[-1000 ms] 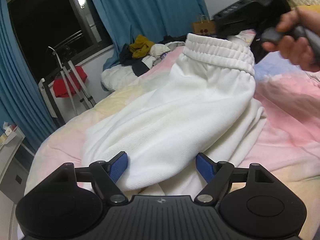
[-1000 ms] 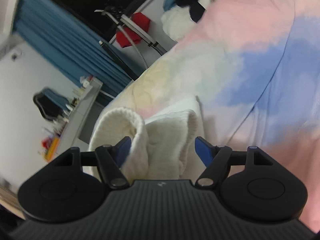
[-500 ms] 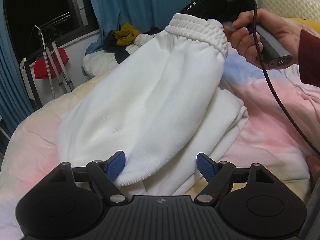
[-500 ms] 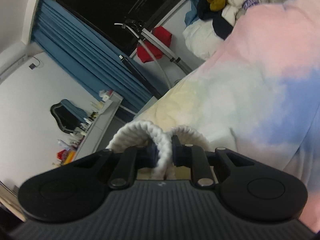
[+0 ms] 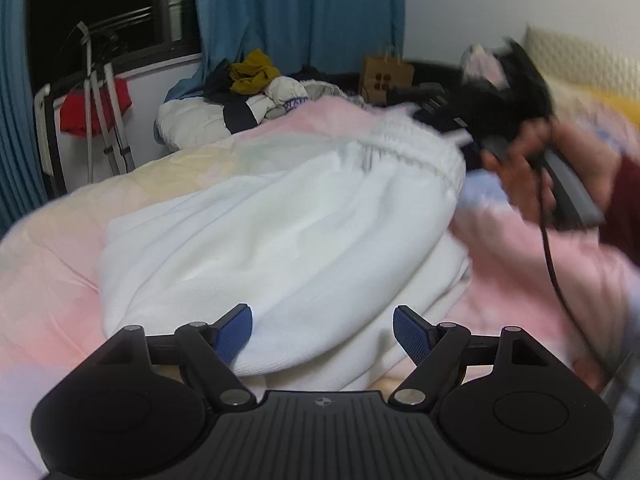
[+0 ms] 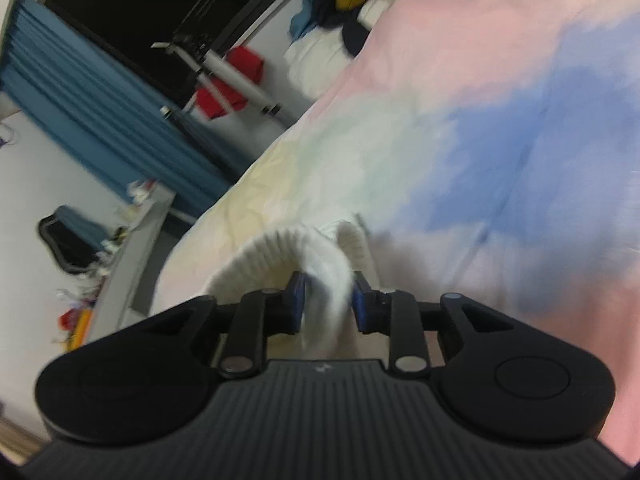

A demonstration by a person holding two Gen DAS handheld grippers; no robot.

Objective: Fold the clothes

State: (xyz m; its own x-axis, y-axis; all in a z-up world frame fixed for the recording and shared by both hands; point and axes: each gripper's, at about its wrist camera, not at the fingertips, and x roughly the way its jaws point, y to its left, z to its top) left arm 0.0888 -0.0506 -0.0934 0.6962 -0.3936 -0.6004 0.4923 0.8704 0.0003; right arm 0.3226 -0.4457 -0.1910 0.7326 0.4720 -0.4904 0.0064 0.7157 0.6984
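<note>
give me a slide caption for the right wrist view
Right gripper shut on the ribbed waistband of white pants above a pastel bedspread.

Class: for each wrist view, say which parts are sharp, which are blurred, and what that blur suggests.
Left wrist view: the left gripper and white sweatpants are fairly sharp, while the person's hand smears, suggesting motion. Right wrist view: the right gripper, jaws shut on the ribbed waistband, stays crisp; the pastel bedspread is streaked throughout.

right gripper (image 5: pixel 472 136) and hand (image 5: pixel 536 168) motion-blurred
</note>
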